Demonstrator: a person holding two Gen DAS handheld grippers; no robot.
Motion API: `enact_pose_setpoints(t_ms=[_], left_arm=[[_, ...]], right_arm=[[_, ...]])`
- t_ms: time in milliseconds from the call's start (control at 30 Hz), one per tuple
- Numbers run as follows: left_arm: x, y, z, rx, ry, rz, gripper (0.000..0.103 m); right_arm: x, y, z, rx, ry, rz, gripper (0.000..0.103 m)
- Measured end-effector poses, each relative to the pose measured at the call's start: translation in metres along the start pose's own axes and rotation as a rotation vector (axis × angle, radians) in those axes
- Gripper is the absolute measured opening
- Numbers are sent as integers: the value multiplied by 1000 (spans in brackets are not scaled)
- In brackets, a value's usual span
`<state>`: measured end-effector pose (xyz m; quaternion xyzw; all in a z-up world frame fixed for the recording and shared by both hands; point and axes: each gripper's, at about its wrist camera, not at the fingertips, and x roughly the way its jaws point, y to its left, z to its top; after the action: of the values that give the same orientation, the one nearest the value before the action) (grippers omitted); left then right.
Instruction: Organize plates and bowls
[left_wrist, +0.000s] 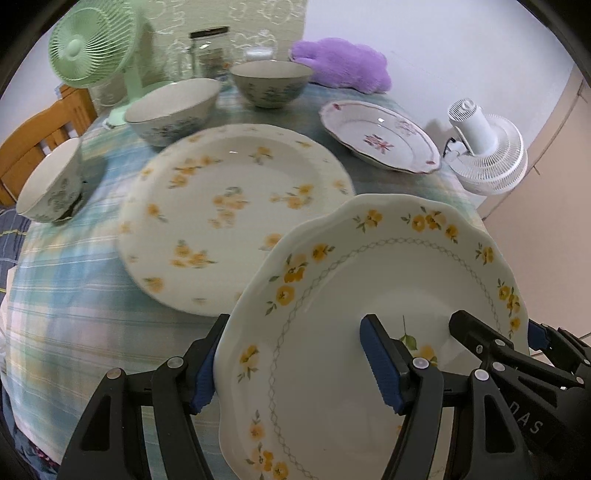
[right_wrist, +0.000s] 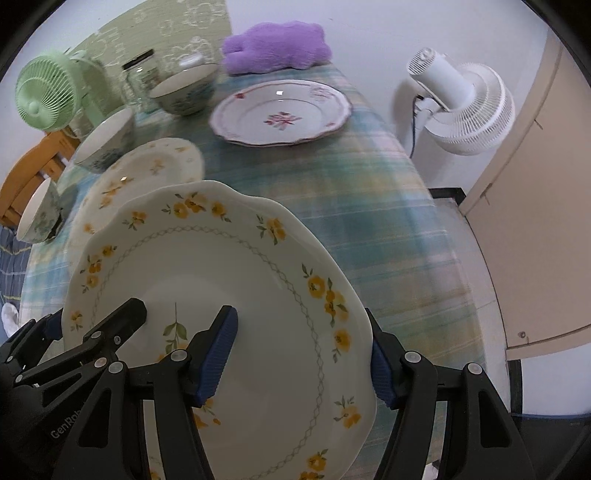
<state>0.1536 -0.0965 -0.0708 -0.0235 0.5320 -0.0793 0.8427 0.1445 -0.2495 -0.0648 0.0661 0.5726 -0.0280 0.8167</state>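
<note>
A scalloped plate (left_wrist: 388, 266) (right_wrist: 221, 266) with yellow flowers and a lattice ring hangs tilted above the checked tablecloth (right_wrist: 369, 221). Both grippers carry it. My left gripper (left_wrist: 291, 369) is shut on its left rim, one finger behind the edge and the other over the plate's inside. My right gripper (right_wrist: 299, 362) clamps the opposite rim in the same way. A larger round yellow-flowered plate (left_wrist: 229, 206) (right_wrist: 147, 166) lies on the table just beyond. A red-flowered plate (left_wrist: 380, 136) (right_wrist: 280, 112) lies farther back. Three floral bowls (left_wrist: 173, 107) (left_wrist: 271, 83) (left_wrist: 50, 182) stand behind and to the left.
A green fan (left_wrist: 92, 48), glass jars (left_wrist: 210, 48) and a purple plush (left_wrist: 343, 64) line the table's back. A white fan (right_wrist: 461, 107) stands off the table's right edge beside a beige door (right_wrist: 535, 221). At the far left is a wooden chair (left_wrist: 37, 133).
</note>
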Motion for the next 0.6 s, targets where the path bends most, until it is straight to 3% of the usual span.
enact_pose_setpoints(t_ms=[600], left_arm=[[46,-68,3,-20,85,-10,71]], right_arm=[[28,-79,7,-1,75,-18,69]])
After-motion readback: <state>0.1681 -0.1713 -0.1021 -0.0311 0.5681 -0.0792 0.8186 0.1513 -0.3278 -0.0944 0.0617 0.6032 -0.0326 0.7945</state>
